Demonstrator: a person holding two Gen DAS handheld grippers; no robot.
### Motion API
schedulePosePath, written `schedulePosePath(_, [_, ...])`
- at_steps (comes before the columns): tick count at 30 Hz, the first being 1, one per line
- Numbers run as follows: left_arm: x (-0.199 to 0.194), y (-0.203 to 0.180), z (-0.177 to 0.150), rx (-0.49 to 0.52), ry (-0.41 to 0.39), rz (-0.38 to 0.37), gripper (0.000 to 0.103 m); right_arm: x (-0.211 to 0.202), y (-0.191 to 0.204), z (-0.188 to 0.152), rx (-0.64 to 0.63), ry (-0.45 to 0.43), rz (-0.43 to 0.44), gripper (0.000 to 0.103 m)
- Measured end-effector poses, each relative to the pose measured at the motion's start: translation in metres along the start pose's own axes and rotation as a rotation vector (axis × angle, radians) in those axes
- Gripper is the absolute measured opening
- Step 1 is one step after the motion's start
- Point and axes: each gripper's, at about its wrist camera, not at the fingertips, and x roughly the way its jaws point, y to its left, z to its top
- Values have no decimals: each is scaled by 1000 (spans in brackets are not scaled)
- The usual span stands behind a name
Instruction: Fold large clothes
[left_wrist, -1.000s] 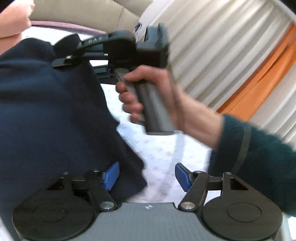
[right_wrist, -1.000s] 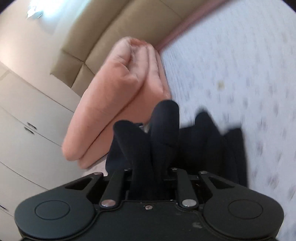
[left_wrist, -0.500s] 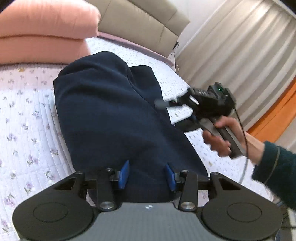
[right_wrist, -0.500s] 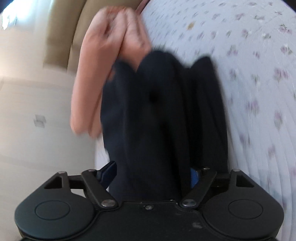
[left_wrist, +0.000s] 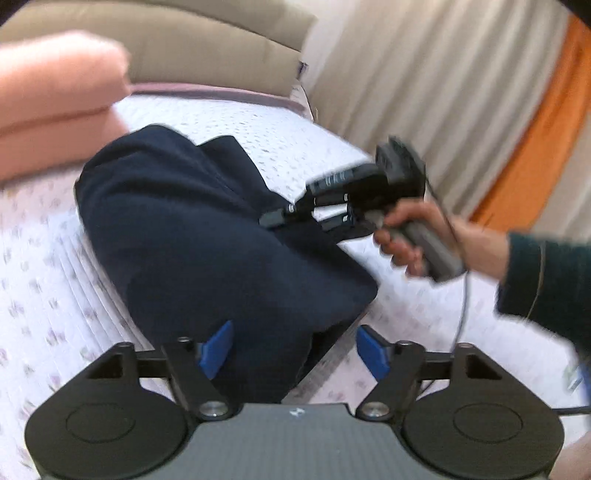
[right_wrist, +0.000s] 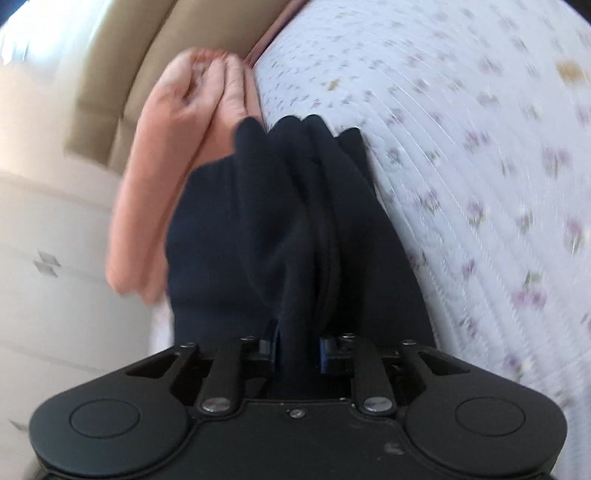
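Note:
A dark navy garment (left_wrist: 207, 236) lies folded in layers on the flowered bedspread (left_wrist: 40, 280). My left gripper (left_wrist: 295, 350) is open at its near edge, the blue pads (left_wrist: 216, 347) standing apart with cloth reaching between them. My right gripper (right_wrist: 297, 349) is shut on a bunched fold of the navy garment (right_wrist: 266, 229). The right gripper also shows in the left wrist view (left_wrist: 273, 219), at the garment's right side, held by a hand.
A folded pink blanket (left_wrist: 55, 96) lies at the head of the bed, also in the right wrist view (right_wrist: 166, 147). A beige headboard (left_wrist: 177, 40) stands behind it. Pale curtains (left_wrist: 424, 81) with an orange band hang to the right. White cupboards (right_wrist: 55, 266) stand beyond the bed.
My left gripper has opened wider. My right gripper has closed from open onto a fold of the navy garment.

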Motion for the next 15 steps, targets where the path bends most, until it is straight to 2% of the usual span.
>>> schedulePosePath(1, [2, -5, 0, 43, 18, 56, 75, -5, -3, -3, 19, 5, 8, 52])
schedulePosePath(2, [0, -10, 0, 68, 26, 86, 75, -8, -1, -8, 29, 20, 15, 57])
schedulePosePath(3, [0, -12, -1, 87, 33, 109, 75, -12, 1, -11, 28, 36, 18, 69])
schedulePosePath(4, [1, -13, -4, 97, 41, 131, 76, -19, 2, -18, 15, 55, 23, 88])
schedulePosePath(5, [1, -14, -6, 105, 48, 152, 80, -22, 5, -24, 2, 82, 16, 93])
schedulePosePath(7, [5, -17, -12, 122, 61, 207, 89, -22, 7, -36, -22, 115, 3, 94])
schedulePosePath(8, [10, -17, -15, 125, 68, 228, 91, -19, 8, -40, -29, 107, -5, 94])
schedulePosePath(9, [12, -18, -17, 120, 74, 245, 91, -16, 9, -42, -25, 81, -14, 79])
schedulePosePath(10, [18, -17, -18, 107, 81, 260, 90, -13, 12, -41, -8, 48, -11, 19])
schedulePosePath(13, [30, -15, -20, 96, 79, 304, 90, -31, 28, -43, 36, -77, 98, 17])
schedulePosePath(15, [25, -18, -18, 94, 56, 316, 89, -64, 55, -45, -75, -171, 157, 17])
